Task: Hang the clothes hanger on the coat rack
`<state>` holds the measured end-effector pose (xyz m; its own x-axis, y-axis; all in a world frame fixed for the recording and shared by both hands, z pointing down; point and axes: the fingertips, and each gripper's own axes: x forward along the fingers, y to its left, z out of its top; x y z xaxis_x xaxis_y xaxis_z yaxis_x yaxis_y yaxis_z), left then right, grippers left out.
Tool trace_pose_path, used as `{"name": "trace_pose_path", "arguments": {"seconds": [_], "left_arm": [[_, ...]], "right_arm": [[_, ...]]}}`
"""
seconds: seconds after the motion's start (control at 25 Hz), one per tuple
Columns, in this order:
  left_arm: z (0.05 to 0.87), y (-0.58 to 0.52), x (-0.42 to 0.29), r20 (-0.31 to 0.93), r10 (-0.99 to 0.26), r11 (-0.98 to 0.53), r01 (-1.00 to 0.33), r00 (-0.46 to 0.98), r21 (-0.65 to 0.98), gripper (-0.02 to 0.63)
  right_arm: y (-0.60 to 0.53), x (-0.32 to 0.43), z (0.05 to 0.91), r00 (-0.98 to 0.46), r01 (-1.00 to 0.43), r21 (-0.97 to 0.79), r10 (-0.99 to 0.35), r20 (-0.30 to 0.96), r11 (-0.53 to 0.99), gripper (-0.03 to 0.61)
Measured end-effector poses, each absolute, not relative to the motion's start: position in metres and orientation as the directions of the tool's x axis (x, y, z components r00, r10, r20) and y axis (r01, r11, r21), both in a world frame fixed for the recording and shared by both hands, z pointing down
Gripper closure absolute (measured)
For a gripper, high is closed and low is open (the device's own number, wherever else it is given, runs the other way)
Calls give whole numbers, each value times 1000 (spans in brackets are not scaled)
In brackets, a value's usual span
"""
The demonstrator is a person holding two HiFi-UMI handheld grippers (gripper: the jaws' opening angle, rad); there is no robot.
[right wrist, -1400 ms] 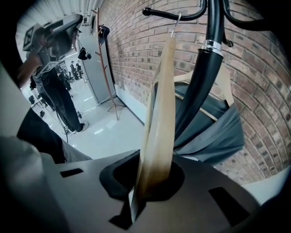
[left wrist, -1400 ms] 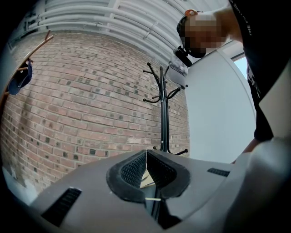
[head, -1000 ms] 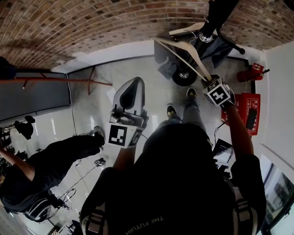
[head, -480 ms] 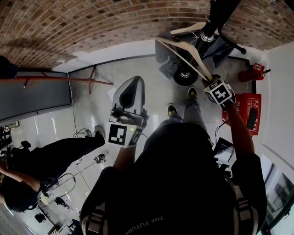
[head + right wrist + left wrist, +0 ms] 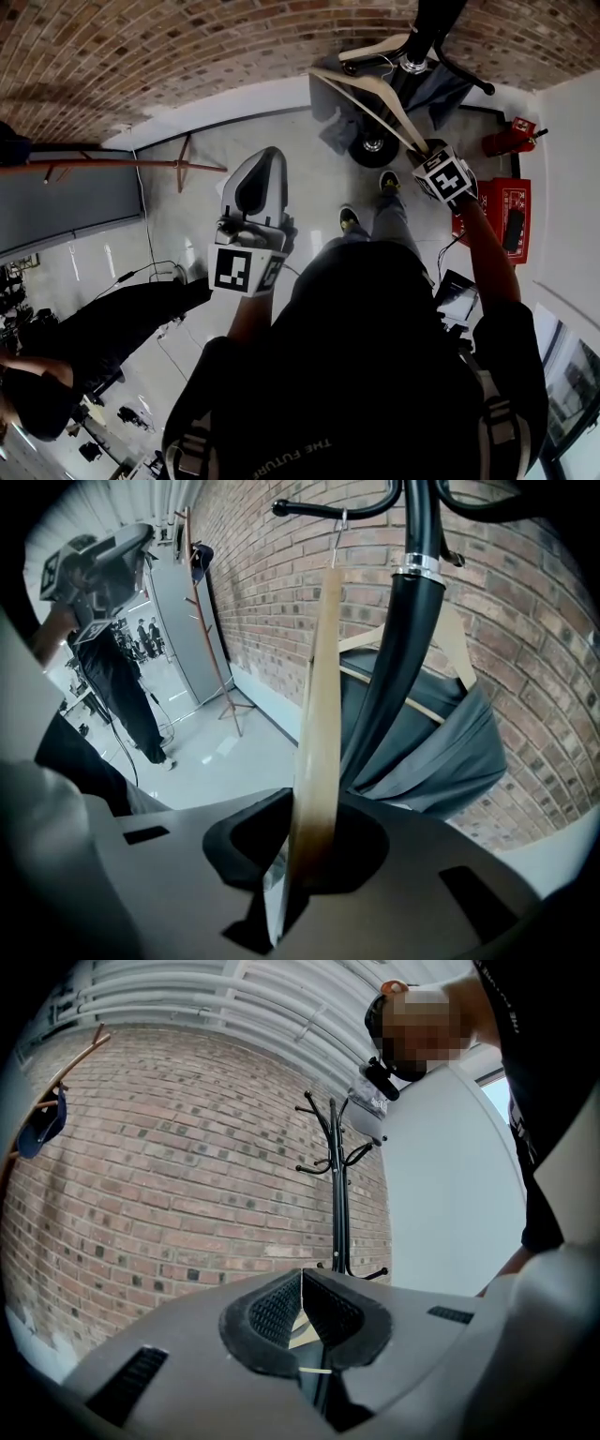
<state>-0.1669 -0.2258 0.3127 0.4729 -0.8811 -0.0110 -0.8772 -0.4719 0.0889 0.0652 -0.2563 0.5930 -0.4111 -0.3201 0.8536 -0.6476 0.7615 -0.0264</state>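
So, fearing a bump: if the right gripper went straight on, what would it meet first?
Probably the coat rack pole, close beside the gripped hanger; depth is unclear.

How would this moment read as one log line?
right claw: shut on wooden hanger | hook: at coat rack arm | left claw: shut, empty

brick wall (image 5: 141, 56); grey garment (image 5: 441, 752); red extinguisher (image 5: 506, 141)

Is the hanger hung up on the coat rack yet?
Nearly. Done: the hook of the wooden hanger looks caught over a black arm of the coat rack. In hand: the right gripper is shut on it. Left to do: let go. The left gripper is shut and empty.
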Motion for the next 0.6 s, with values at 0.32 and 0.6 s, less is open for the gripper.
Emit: {"name": "trace_pose_path", "arguments": {"seconds": [0.32, 0.6], "left_arm": [[308, -225, -159, -29, -874, -486, -870, 486, 78, 591], [306, -227, -147, -39, -857, -515, -853, 514, 82, 591]], "right_arm": [[-270, 71, 561, -431, -643, 37, -401, 808, 765, 497], [-272, 81, 534, -402, -626, 140, -471, 785, 767, 488]]}}
